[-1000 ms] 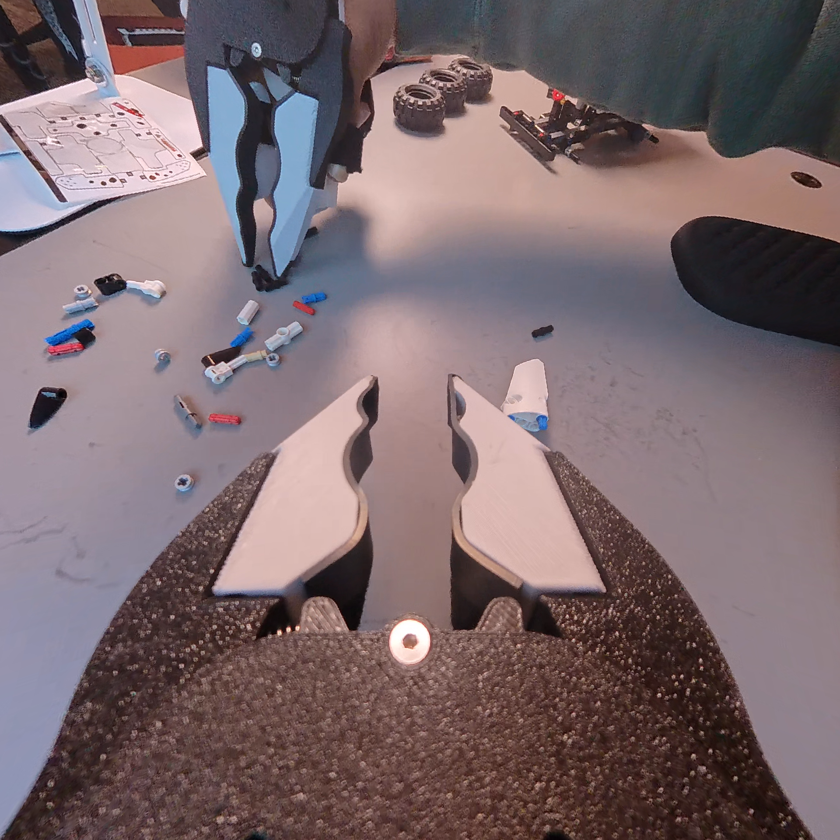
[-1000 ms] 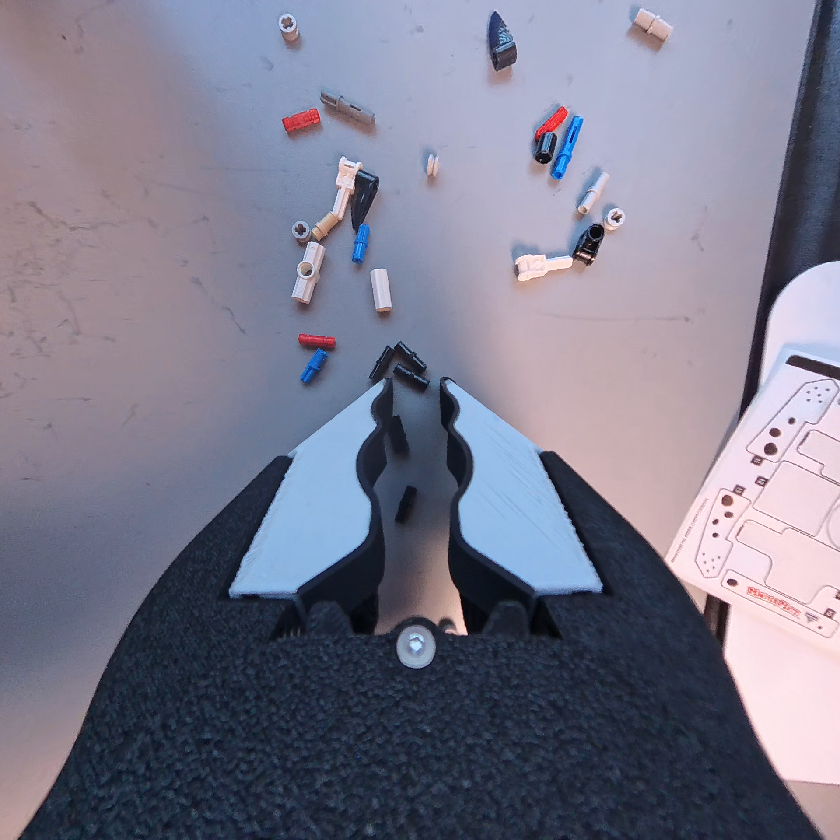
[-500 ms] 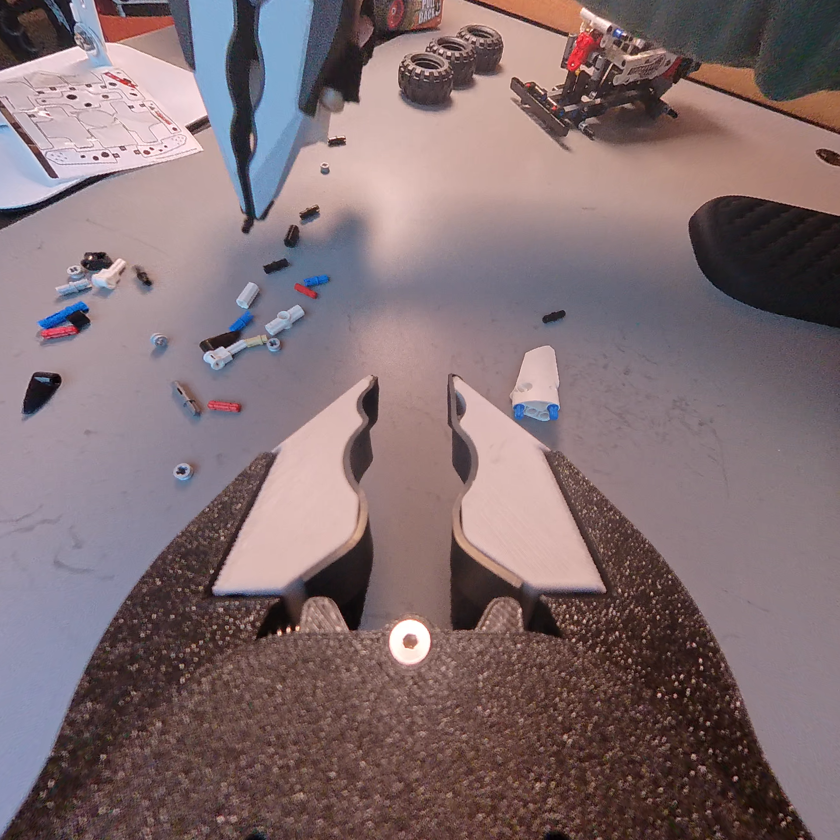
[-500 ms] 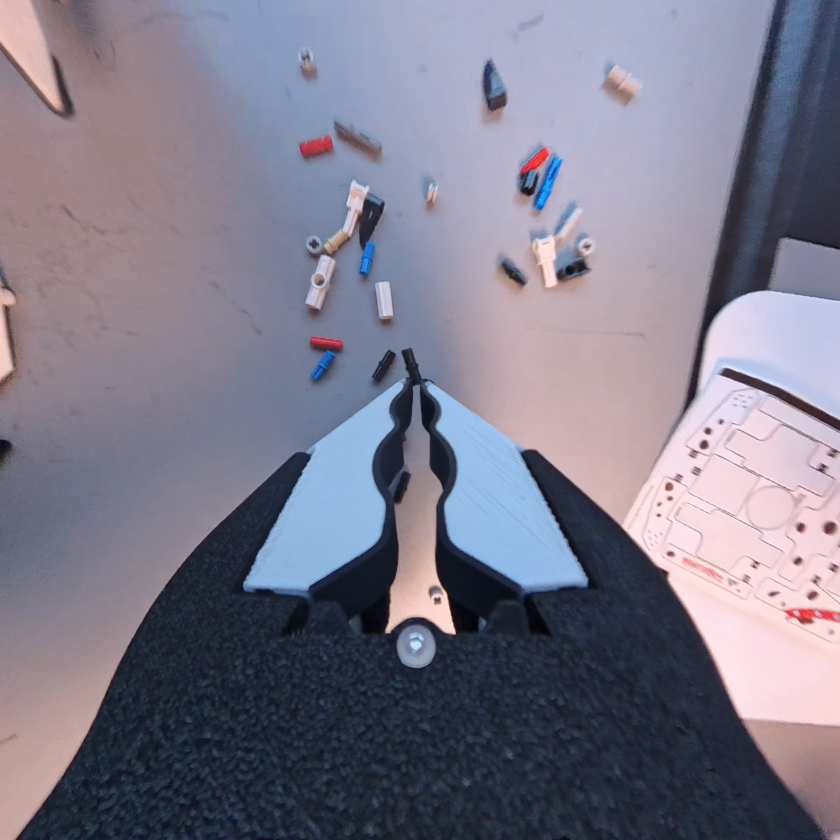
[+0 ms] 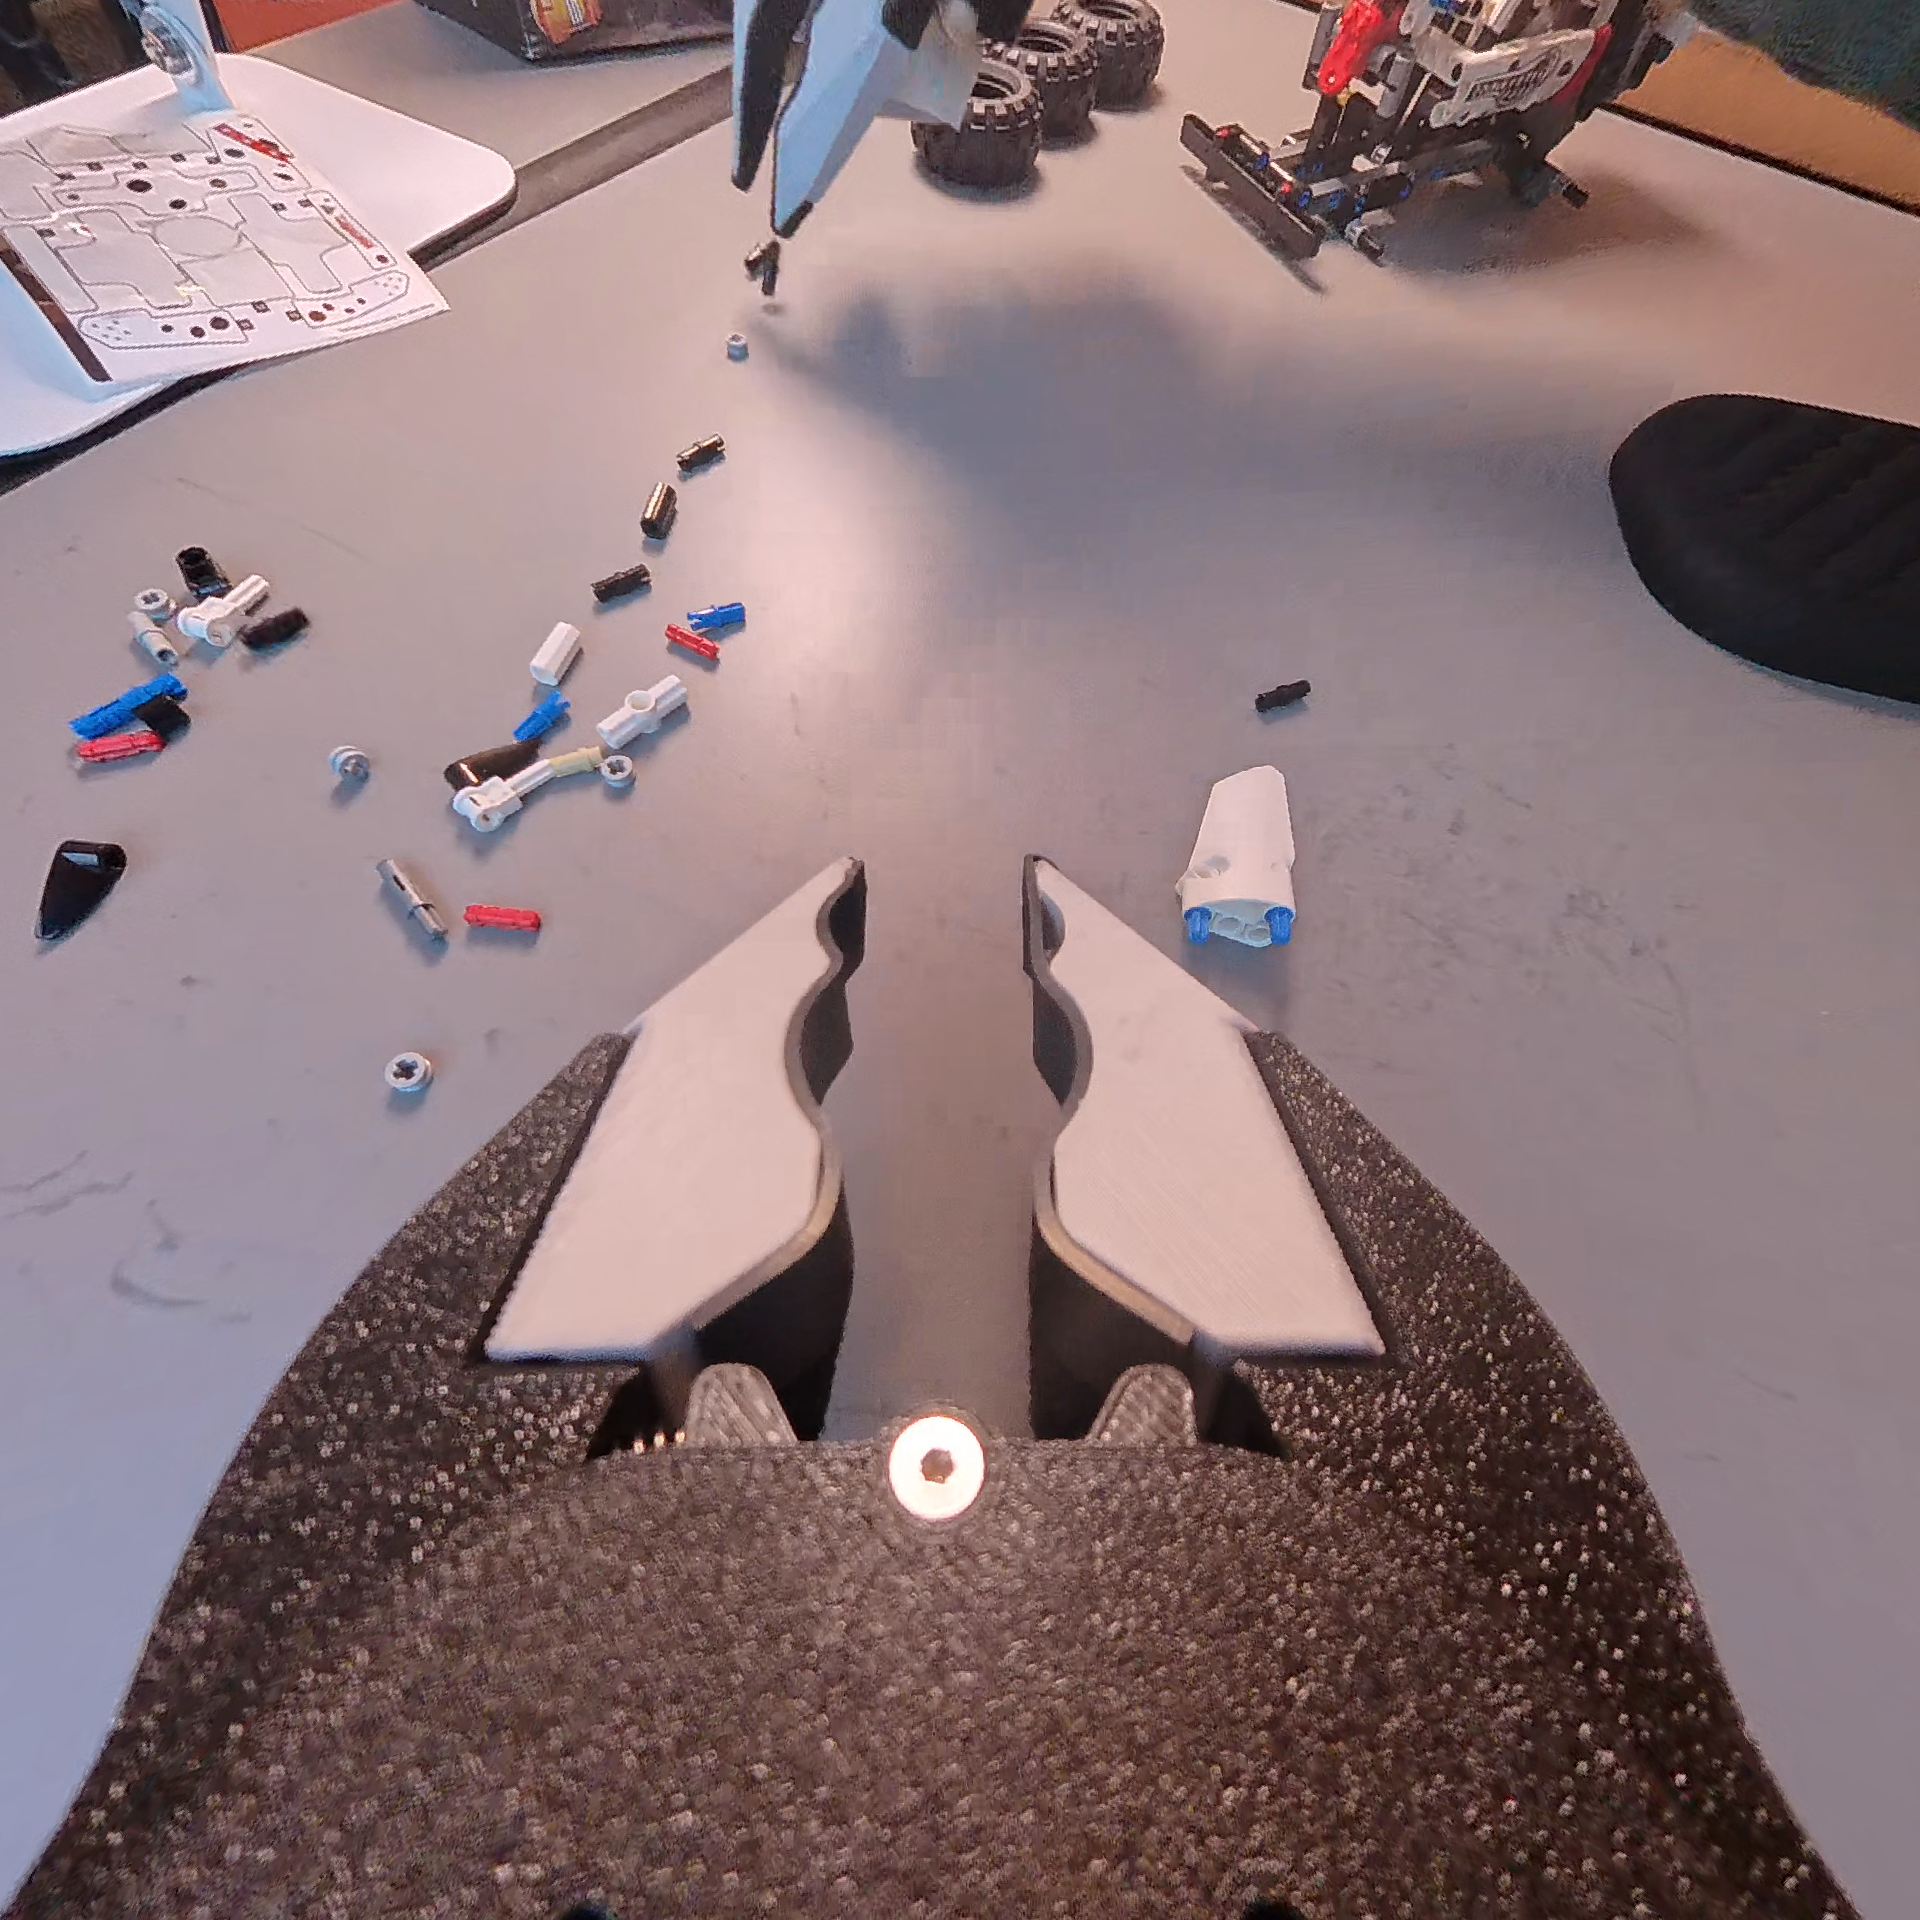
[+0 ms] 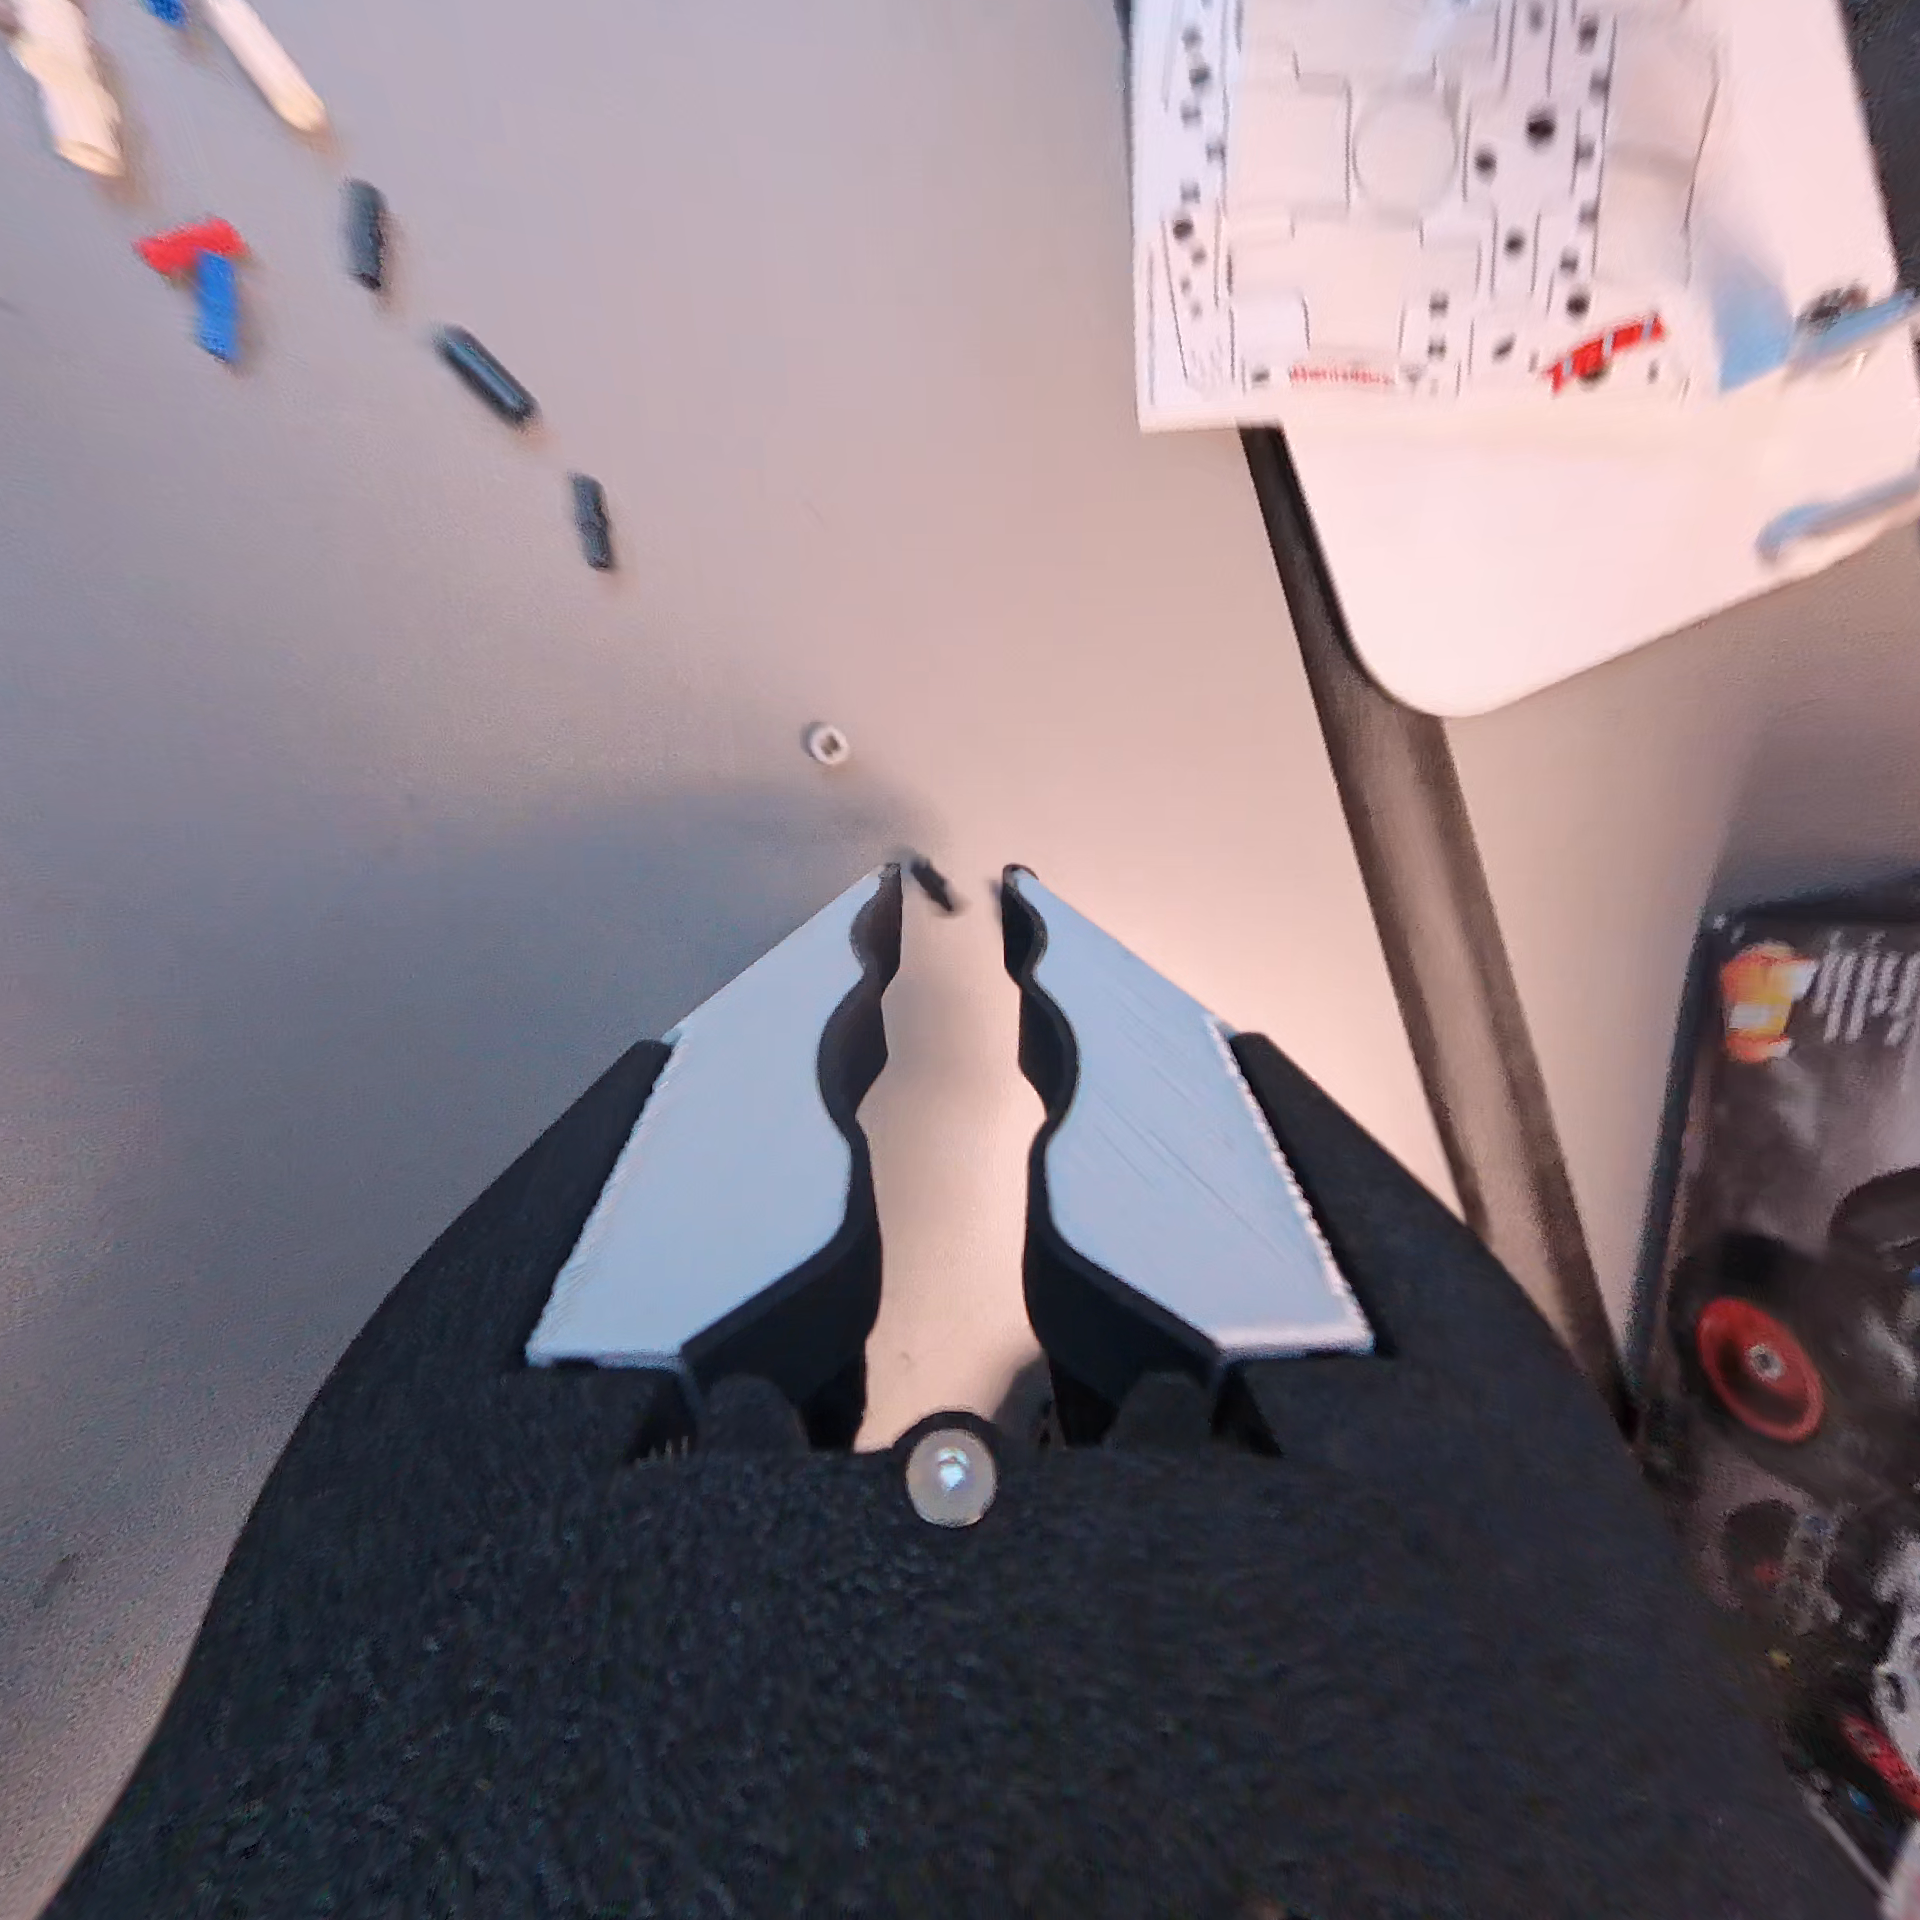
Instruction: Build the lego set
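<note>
My left gripper (image 5: 943, 862) is open and empty, low over the grey table (image 5: 1039, 540). A white panel piece with blue pins (image 5: 1242, 862) lies just right of its right fingertip. A black pin (image 5: 1281, 695) lies beyond that. My right gripper (image 6: 951, 873) is open; it also shows in the left wrist view (image 5: 764, 208), held above the table at the far side. A small black pin (image 6: 932, 883) sits loose at its tips, and shows just below them in the left wrist view (image 5: 764, 265). The part-built vehicle (image 5: 1434, 104) stands at the far right.
Several small pins and connectors (image 5: 540, 717) lie scattered at the left, with black pins (image 5: 660, 509) trailing toward the right gripper. Black tyres (image 5: 1029, 94) stand at the back. A printed sheet (image 5: 197, 239) rests on a white stand. A black pad (image 5: 1787, 540) lies at right. A box (image 6: 1818, 1247) lies beside the table. My left gripper is the nearer one to the black pin (image 5: 1281, 695): about 12 cm, against 25 cm.
My right gripper shut on a black pin, rose and swung toward the far side, then opened; the pin is out of its grip. My left gripper has barely moved.
</note>
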`<action>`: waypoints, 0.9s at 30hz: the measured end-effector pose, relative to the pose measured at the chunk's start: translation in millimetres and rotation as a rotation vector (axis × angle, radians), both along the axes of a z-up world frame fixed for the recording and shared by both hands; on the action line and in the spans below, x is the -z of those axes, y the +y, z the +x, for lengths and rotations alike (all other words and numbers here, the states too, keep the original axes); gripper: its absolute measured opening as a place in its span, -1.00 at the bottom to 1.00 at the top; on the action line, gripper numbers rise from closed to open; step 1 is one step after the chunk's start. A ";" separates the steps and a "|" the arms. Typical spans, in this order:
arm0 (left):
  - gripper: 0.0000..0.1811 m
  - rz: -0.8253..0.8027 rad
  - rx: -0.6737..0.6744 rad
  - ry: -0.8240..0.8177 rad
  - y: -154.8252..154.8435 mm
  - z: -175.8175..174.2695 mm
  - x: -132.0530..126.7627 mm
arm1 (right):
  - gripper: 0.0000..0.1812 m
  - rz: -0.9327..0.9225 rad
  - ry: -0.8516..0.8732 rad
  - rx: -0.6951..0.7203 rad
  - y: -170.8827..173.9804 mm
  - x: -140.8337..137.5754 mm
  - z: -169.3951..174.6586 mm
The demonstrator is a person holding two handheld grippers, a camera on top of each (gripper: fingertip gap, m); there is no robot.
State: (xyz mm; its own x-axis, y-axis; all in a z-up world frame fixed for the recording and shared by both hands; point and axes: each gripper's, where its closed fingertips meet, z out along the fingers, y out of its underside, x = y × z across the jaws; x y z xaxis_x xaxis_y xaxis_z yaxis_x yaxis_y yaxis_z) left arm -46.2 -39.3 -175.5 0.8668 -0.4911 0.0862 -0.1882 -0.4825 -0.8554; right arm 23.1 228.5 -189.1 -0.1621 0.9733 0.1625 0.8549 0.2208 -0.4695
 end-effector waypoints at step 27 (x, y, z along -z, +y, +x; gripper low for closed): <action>-0.68 -0.025 0.011 0.022 0.0 0.9 8.5 | -0.69 -0.197 0.141 0.098 -53.8 18.3 9.0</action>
State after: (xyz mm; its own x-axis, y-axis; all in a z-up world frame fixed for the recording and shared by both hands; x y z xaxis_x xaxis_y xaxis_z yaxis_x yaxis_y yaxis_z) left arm -45.3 -39.4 -184.0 0.8630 -0.4989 0.0797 -0.2126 -0.5016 -0.8385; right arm 32.1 174.7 -207.5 -0.0545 0.9984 -0.0177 0.7910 0.0323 -0.6110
